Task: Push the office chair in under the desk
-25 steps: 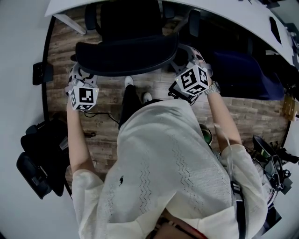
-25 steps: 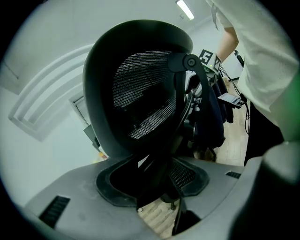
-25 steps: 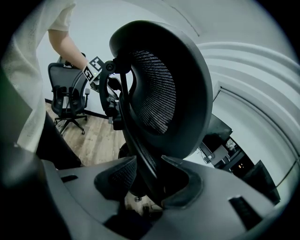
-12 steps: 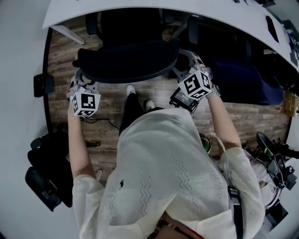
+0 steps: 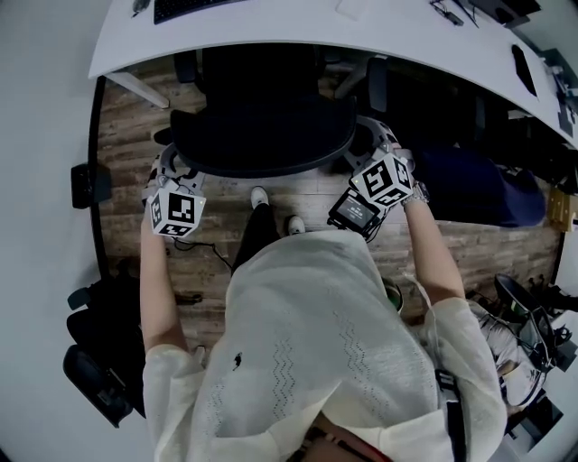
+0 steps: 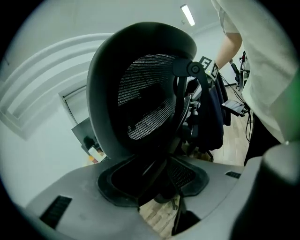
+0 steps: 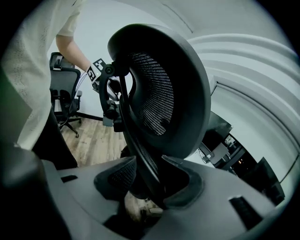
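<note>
**Chair at the edge, push in hand**

The white surface spans the top of the head view. The office chair stands at its near edge. The front of the seat looks to be beneath the surface, while the curved backrest sits just outside the edge, on the person's side.

The left claw is at the left end of the backrest and the right claw at the right end, both on the side facing away from the surface. In its own view, each claw has the backrest's rim between its two pads. The pads are dark and close to the lens, so I judge, rather than plainly see, that each claw is closed on the rim and not merely leaning on it.

The step in hand is the push itself, and it seems well along: only the backrest is left to bring up to the surface.

The next move calls for an even shove from both claws, straight toward the surface, so the chair rolls in without swivelling. The armrest lies close to the edge, and I cannot tell whether it will clear it. After that, both claws need to let go of the rim.
</note>
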Demonstrator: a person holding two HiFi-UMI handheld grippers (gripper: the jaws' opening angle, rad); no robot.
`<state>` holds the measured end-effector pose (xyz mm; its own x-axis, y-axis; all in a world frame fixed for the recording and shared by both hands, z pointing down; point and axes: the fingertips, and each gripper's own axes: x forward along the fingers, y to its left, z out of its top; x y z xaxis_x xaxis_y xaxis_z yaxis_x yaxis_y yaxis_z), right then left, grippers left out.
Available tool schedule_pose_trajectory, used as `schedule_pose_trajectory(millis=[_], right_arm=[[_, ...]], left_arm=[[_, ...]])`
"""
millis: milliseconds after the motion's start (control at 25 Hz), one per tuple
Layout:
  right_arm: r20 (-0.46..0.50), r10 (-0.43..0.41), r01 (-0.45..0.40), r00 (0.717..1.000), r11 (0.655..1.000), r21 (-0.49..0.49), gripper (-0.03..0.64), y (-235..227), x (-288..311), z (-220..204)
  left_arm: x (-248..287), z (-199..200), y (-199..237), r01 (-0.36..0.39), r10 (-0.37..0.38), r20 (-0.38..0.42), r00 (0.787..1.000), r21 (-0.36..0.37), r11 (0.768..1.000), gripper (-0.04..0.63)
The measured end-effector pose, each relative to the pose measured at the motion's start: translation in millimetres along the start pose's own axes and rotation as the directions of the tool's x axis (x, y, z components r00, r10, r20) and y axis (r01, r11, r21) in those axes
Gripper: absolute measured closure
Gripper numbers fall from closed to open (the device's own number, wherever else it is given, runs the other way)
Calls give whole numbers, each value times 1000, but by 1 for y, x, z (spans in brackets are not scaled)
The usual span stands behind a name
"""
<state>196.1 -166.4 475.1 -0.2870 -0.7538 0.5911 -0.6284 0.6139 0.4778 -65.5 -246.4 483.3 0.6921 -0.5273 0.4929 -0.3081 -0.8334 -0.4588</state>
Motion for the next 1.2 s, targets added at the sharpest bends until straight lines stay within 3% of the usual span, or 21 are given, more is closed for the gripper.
schedule_pose_trajectory(millis=[360, 1200], right_arm=[[-12, -21, 21, 1000, 1000, 19, 448, -9, 23, 16], [-63, -99, 105, 993, 991, 87, 431, -49, 62, 27]], left_arm=[[12, -10, 35, 54, -55, 17, 998, 15, 998, 411], [49, -11, 88, 76, -85, 125, 989, 73, 994, 417]])
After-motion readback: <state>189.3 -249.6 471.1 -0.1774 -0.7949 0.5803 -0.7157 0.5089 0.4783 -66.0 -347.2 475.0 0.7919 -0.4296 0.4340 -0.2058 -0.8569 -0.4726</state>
